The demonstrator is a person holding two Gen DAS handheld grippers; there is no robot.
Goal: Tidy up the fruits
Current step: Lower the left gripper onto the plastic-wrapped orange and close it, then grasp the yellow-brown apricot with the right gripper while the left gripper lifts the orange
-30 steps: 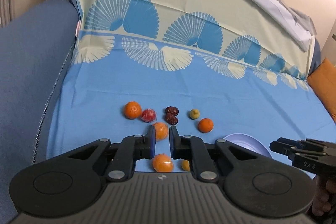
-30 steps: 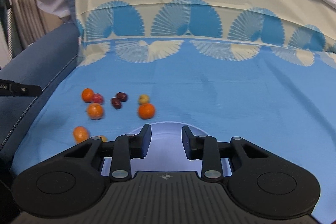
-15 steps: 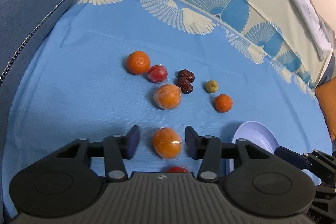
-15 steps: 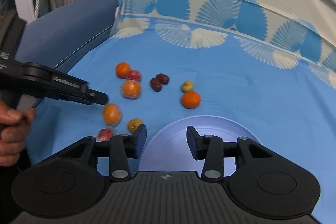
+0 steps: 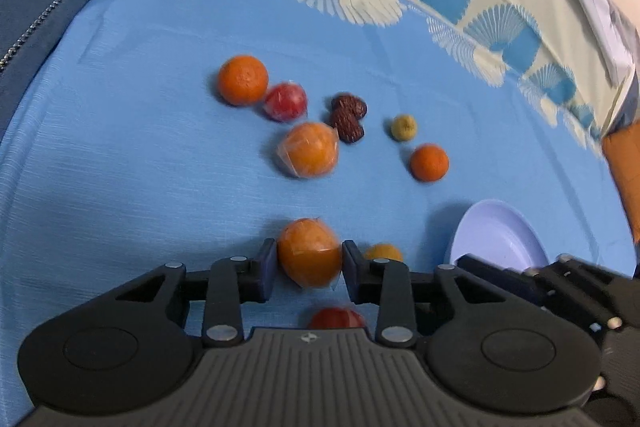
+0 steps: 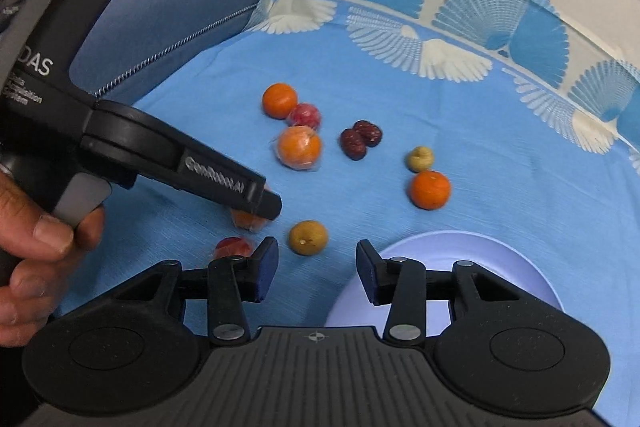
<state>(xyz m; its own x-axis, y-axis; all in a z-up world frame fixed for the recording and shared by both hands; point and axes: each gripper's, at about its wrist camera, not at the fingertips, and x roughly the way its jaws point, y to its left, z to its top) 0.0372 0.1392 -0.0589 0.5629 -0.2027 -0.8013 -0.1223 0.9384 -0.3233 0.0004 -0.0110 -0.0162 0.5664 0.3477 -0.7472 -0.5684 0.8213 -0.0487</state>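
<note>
Jaws of the left gripper (image 5: 309,269), dropped low since a second ago, were closing around a wrapped orange (image 5: 310,253); first pick begun, right gripper (image 6: 317,269) empty and open

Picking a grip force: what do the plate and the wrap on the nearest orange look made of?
Plate: probably plastic, with a uniform matte lavender surface. Wrapped orange: apparently thin clear film, glossy and creased, puckered at one end.
</note>
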